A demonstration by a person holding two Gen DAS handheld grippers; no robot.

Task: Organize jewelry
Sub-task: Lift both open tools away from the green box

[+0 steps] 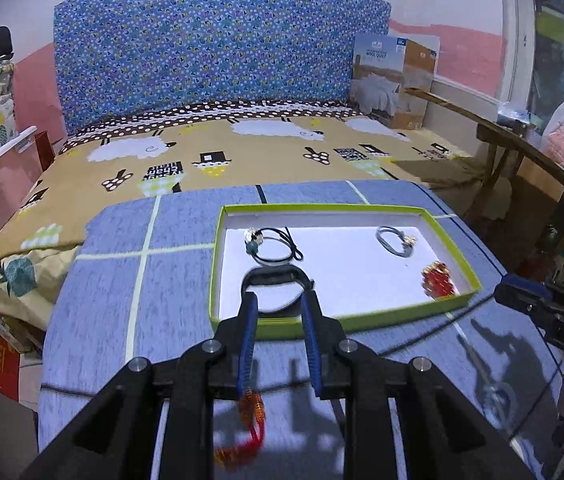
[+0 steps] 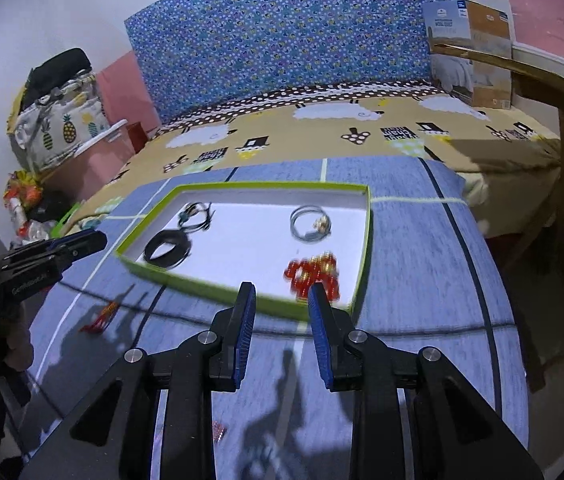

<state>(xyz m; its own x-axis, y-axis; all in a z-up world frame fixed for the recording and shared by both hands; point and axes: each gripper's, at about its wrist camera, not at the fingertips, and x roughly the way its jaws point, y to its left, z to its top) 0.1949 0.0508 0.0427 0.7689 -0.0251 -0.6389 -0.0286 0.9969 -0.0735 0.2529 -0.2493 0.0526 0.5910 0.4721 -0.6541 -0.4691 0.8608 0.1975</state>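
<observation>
A green-rimmed white tray (image 1: pixel 448 240) (image 2: pixel 366 240) lies on the blue checked cloth. In it are a black cord necklace with a crystal pendant (image 1: pixel 269 244) (image 2: pixel 195 214), a grey bracelet (image 1: pixel 396 242) (image 2: pixel 310 222), a cluster of red and gold beads (image 1: pixel 438 280) (image 2: pixel 314 274) and a black band (image 1: pixel 275 278) (image 2: pixel 167 250). My left gripper (image 1: pixel 278 306) (image 2: pixel 81 242) hovers open just short of the tray's near left edge, nothing between its fingers. My right gripper (image 2: pixel 282 300) (image 1: pixel 522 296) is open and empty before the near right rim, close to the red beads.
A red-orange tassel piece (image 1: pixel 251 420) (image 2: pixel 101 316) lies on the cloth under the left gripper. A blurred silvery piece (image 1: pixel 494 396) lies further right. Behind are a bed with a sheep-print sheet (image 1: pixel 241 152), a cardboard box (image 1: pixel 398 80) and a wooden frame (image 2: pixel 562 128) at the right.
</observation>
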